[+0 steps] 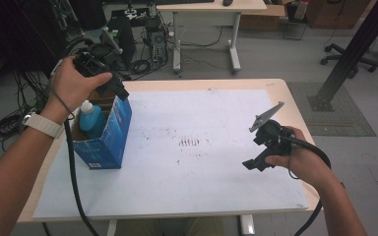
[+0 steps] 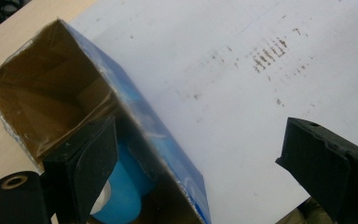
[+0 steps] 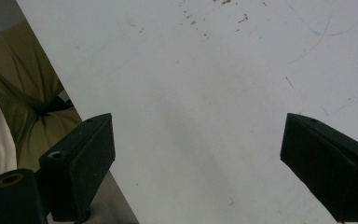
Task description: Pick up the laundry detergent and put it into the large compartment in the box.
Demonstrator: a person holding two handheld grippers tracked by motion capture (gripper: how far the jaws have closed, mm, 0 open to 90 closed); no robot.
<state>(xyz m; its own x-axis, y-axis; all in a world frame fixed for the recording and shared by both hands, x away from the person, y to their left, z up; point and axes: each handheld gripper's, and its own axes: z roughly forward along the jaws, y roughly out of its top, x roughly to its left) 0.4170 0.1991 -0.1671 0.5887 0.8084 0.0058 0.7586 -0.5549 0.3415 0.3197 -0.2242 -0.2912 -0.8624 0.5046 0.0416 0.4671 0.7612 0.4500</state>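
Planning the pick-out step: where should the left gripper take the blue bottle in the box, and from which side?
Probably by the white cap and neck, coming straight down through the box's open top. The bottle stands upright inside, its body walled in by cardboard, so only the top is free. The left gripper is above the box, jaws open, one jaw beside the bottle.

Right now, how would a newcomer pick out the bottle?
Start at the white sheet covering the table, then find the open blue box at its left edge. The bottle stands inside it: light blue with a white cap, under the left gripper.
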